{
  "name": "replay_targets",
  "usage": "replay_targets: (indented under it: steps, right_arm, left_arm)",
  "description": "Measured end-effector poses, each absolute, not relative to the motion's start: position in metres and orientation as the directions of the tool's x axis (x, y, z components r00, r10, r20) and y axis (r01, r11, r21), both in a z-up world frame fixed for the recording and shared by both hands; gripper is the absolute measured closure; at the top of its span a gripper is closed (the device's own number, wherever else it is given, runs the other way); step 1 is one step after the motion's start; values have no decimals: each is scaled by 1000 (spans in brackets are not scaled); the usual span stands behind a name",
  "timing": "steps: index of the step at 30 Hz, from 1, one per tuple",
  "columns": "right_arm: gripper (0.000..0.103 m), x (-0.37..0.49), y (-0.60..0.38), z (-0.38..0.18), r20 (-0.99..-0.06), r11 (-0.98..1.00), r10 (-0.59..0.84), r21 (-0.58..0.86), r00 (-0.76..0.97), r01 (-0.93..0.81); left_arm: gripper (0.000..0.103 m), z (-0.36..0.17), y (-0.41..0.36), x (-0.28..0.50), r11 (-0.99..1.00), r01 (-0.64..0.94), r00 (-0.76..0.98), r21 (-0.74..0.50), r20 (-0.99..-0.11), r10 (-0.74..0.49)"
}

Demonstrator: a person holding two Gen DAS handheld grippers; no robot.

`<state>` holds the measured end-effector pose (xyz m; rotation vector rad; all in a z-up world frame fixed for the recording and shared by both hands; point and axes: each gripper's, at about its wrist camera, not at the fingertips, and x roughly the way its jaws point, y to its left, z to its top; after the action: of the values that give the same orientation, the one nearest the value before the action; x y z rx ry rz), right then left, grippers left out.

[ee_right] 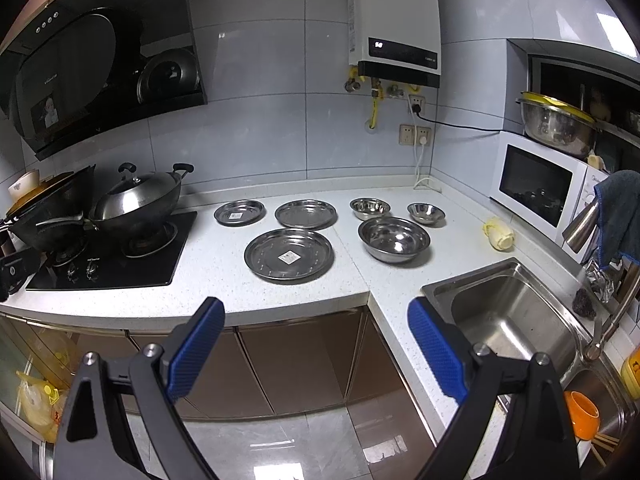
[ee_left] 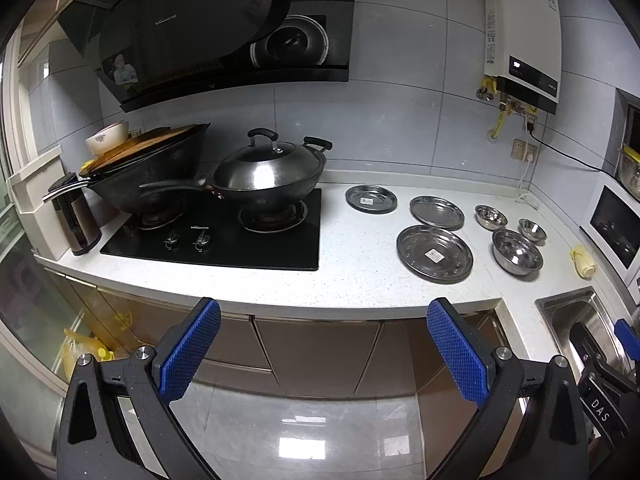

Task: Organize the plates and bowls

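Nearest the cameras, the left gripper point(ee_left: 324, 350) and the right gripper point(ee_right: 316, 350) both stand with blue-padded jaws spread wide and nothing between them. Both hang off the front edge of the white speckled stone counter point(ee_right: 224, 264), above brown cabinet doors point(ee_right: 296, 360) and a glossy tiled floor. Neither touches any dish.

Judgement: the task is at its opening step; no dish is stacked or held. The next move calls for carrying 1 gripper forward over the counter edge and closing on the thin rim of a dish, most likely the nearest one. The rims are low and smooth, so a shallow, near-flat approach appears necessary; slippage is a risk.

On the counter, right of the hob, lie 3 round stainless steel plates and 3 stainless steel bowls, all apart from one another. The large labelled steel plate point(ee_right: 289, 254) sits nearest, with the large steel bowl point(ee_right: 394, 239) to its right. Behind them stand the small labelled steel plate point(ee_right: 239, 212), the plain medium steel plate point(ee_right: 306, 213), the small steel bowl on the left point(ee_right: 370, 208) and the small steel bowl on the right point(ee_right: 426, 213).

To the right is a stainless steel sink point(ee_right: 516, 316). To the left, a black glass hob point(ee_right: 120, 264) carries a lidded steel wok point(ee_right: 136, 204). Farther back are grey wall tiles, a white microwave point(ee_right: 536, 184) and a white wall-mounted water heater point(ee_right: 394, 20).
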<state>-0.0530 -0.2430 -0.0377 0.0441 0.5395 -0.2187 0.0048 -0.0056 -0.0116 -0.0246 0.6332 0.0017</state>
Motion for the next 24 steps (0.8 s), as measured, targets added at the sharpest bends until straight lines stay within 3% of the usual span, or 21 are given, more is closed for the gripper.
replay_targets:
  steps: [24]
  right_arm:
    - [9, -51, -234, -32, -502, 966, -246, -57, 829, 252]
  left_arm:
    - [2, -11, -4, 5, 1000, -10, 803, -17, -596, -2]
